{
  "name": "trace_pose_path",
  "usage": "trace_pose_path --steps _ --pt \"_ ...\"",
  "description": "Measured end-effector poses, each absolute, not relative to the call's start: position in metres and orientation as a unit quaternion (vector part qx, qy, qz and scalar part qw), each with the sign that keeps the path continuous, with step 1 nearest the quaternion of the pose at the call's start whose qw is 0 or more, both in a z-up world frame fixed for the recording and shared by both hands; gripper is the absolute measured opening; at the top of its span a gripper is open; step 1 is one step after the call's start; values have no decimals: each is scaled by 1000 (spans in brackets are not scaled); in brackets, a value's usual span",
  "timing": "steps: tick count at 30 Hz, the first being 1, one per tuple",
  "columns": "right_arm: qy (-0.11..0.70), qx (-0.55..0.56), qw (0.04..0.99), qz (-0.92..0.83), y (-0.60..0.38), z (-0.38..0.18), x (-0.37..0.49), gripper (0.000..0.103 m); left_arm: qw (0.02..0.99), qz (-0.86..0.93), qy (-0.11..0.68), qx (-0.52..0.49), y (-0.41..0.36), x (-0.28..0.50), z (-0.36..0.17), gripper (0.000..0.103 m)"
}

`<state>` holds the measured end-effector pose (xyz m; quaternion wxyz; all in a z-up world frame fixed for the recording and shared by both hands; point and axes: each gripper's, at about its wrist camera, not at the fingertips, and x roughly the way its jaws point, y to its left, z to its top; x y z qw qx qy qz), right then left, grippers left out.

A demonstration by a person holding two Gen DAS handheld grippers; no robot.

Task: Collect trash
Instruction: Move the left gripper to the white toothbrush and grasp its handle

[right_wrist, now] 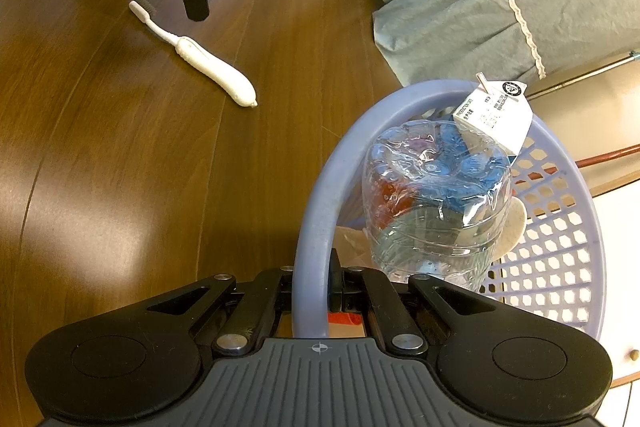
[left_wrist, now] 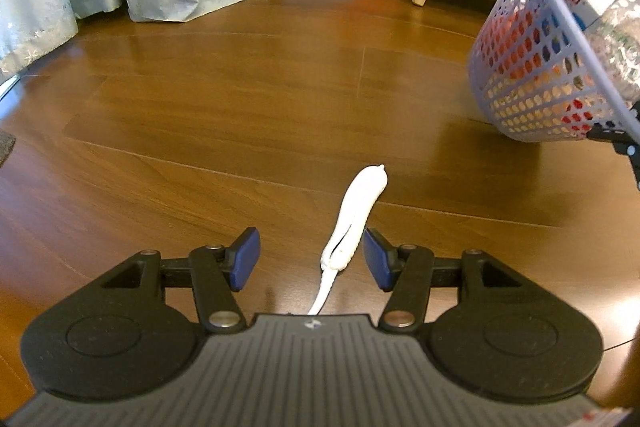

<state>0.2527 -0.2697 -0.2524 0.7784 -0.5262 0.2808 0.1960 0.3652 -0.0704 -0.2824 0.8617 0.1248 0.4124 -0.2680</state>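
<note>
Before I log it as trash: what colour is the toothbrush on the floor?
White toothbrush, dark bristles; clearest in the right wrist view.

Both tools are the same make. The left gripper [left_wrist: 311,254] has a grey ribbed plate at its base with a small white crosshair mark at the front edge, flanked by two matte black rounded housings, each pressed with a shallow circle. Black linkage bars run forward from silver round-headed pivot screws, past triangular cut-outs, to fingers faced with dark blue pads [left_wrist: 244,259]. The right gripper [right_wrist: 311,297] shows the same grey ribbed plate, crosshair, black housings and silver screws. Seen side-on from there, the left tool's black body carries white lettering too blurred to read.
</note>
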Motion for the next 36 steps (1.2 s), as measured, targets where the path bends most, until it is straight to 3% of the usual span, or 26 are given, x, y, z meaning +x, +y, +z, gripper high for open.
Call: trace_pose_path --steps 13,17,23,30,36 --pt "280 -528 776 200 -271 -252 254 0 849 -286 415 163 -89 365 -314 50" --pt "280 -529 776 200 -272 -253 254 0 845 -288 417 173 -95 368 -322 42" --pt "280 -527 777 200 -273 -253 255 0 839 -294 418 186 -104 372 -330 41" --pt "280 -528 776 201 -272 -253 254 0 832 -305 420 198 -112 374 -336 23" --pt "280 -529 776 200 -272 -253 255 0 826 -306 427 202 -114 375 -336 17"
